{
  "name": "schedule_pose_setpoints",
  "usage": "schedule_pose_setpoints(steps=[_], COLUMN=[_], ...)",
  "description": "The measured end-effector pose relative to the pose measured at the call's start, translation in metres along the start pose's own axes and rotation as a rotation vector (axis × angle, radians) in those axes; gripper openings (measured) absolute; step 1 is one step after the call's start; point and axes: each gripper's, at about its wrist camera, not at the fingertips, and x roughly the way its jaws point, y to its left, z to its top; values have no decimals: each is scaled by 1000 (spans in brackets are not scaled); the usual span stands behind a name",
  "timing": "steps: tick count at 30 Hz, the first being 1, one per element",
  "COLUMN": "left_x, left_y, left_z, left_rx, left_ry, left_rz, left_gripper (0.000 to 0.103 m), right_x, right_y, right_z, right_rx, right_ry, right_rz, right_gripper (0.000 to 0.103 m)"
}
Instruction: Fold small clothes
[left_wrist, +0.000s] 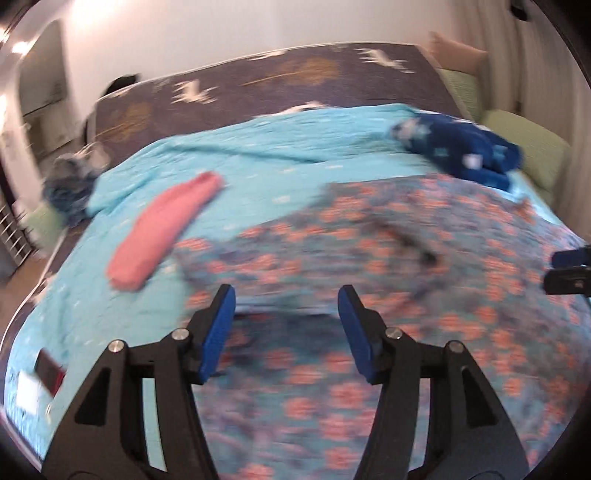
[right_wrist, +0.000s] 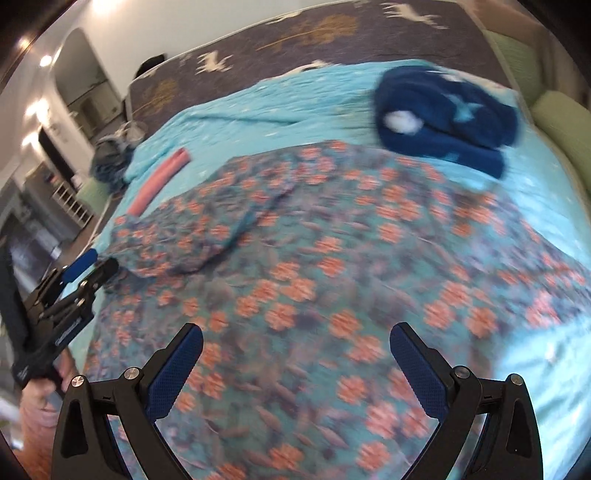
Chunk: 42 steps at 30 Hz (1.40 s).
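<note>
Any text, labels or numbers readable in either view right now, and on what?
None can be read.
Left gripper: white lettering along its black body in the right wrist view, too small and blurred to read.
Floral garment, navy garment, pink roll: patterns only, no text.

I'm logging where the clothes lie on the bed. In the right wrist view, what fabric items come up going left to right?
Crumpled grey-blue garment → rolled pink cloth → spread floral-print garment with orange flowers → dark navy garment with a pale star.
</note>
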Motion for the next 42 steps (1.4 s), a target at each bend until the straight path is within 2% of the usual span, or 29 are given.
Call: schedule_pose_setpoints(steps=[2, 4, 9, 12, 14, 16, 18, 19, 22, 24, 26, 27, 29, 31, 34, 35, 37, 39, 42], left_x=[9, 18, 32, 35, 36, 42, 48, 51, 53, 52, 52, 53, 53, 53, 53, 53, 53, 53, 55], left_y=[15, 26, 38, 46, 49, 55, 62, 66, 75, 75, 72, 71, 71, 71, 71, 71, 70, 70, 69], left_z=[-3, -9, -22, -27, -31, -35, -37, -39, -45, -46, -45, -45, -44, -45, -45, -45, -45, -45, -44], left_rx=[-40, -72, -152, -195, -223, -259, -295, -316, -372, -376, -363, -359, -354, -354, -351, -350, -349, -346, -339], left_ry=[22, 44, 94, 108, 117, 143, 172, 186, 196, 190, 194, 195, 195, 196, 198, 199, 199, 202, 207], left_rz=[43, 83, 45, 12, -4, -11, -19, -27, -62, -63, -53, -49, -44, -42, -34, -33, -28, -27, -22], left_gripper=[59, 59, 59, 61, 66, 68, 68, 68, 68, 68, 68, 68, 68, 68, 68, 68, 68, 68, 68], right_x=[10, 18, 49, 78, 99, 120, 125, 118, 81, 53, 21, 6, -13, -19, -4, 4, 16, 21, 20], right_y=[7, 16, 59, 93, 110, 116, 104, 88, 21, -26, -67, -85, -110, -123, -118, -119, -120, -120, -113], right_z=[12, 23, 49, 58, 63, 65, 68, 69, 62, 48, 29, 20, 8, 6, 20, 24, 23, 20, 19], right_rx=[-16, -27, -150, -237, -296, -336, -294, -226, 53, 231, 382, 446, 531, 544, 439, 422, 471, 507, 472], right_ry=[11, -5, -6, -11, -7, -9, -32, -42, -27, -19, -49, -71, -98, -93, -51, -15, 33, 31, 15], right_rz=[28, 9, -131, -267, -356, -487, -588, -599, -541, -516, -516, -471, -323, -172, 13, 53, 106, 180, 267], right_gripper=[103, 103, 103, 103, 103, 102, 102, 102, 102, 101, 99, 98, 98, 97, 96, 95, 91, 91, 88])
